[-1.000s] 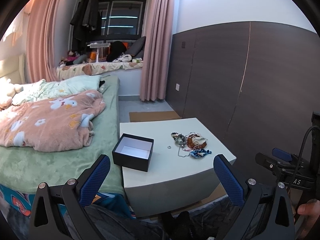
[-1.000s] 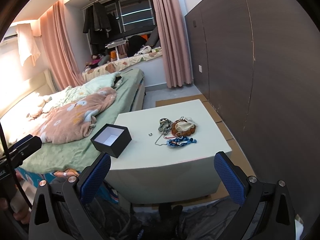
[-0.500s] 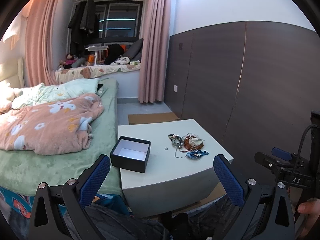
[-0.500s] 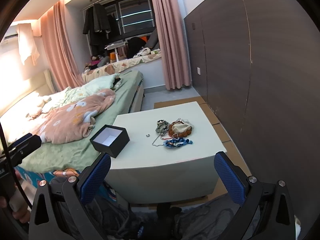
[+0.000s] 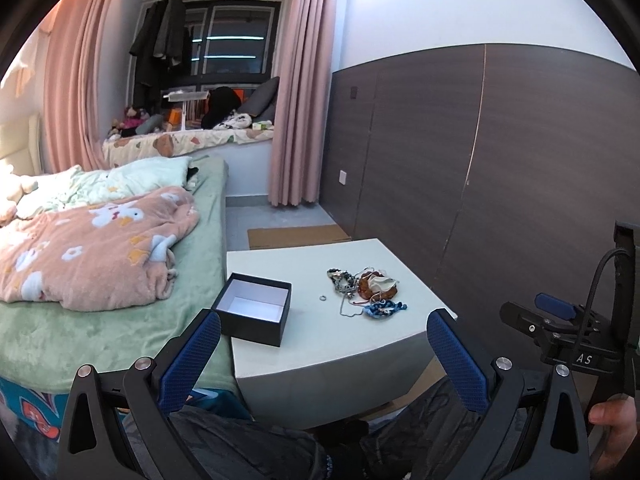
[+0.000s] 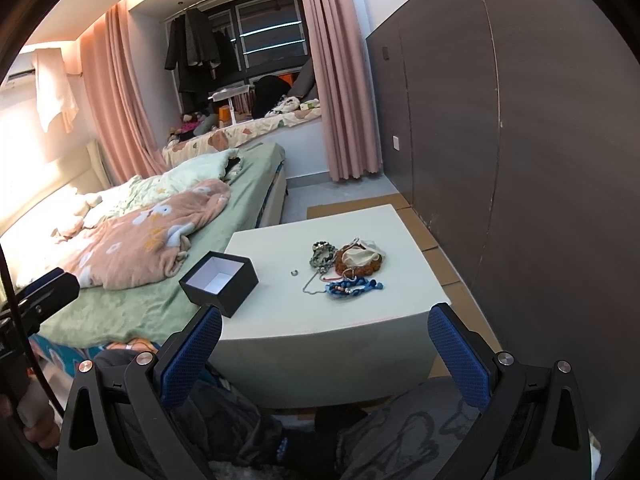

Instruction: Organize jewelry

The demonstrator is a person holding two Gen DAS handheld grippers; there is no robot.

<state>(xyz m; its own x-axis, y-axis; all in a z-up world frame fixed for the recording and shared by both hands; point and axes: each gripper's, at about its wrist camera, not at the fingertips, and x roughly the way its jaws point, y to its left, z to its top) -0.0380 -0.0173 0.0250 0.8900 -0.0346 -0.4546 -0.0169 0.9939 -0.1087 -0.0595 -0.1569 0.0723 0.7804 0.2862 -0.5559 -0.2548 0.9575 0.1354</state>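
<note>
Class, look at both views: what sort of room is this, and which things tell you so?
A bedroom, most likely: a bed with a pink blanket, curtains at a window, and clothes hanging by it.

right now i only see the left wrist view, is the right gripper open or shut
Observer: Open. In the right wrist view the right gripper has its fingers wide apart, with nothing between them.
Operator: ok, whats on the floor to the right of the table
Observer: Cardboard sheets lie flat along that side, between the table and the dark wall panel.
</note>
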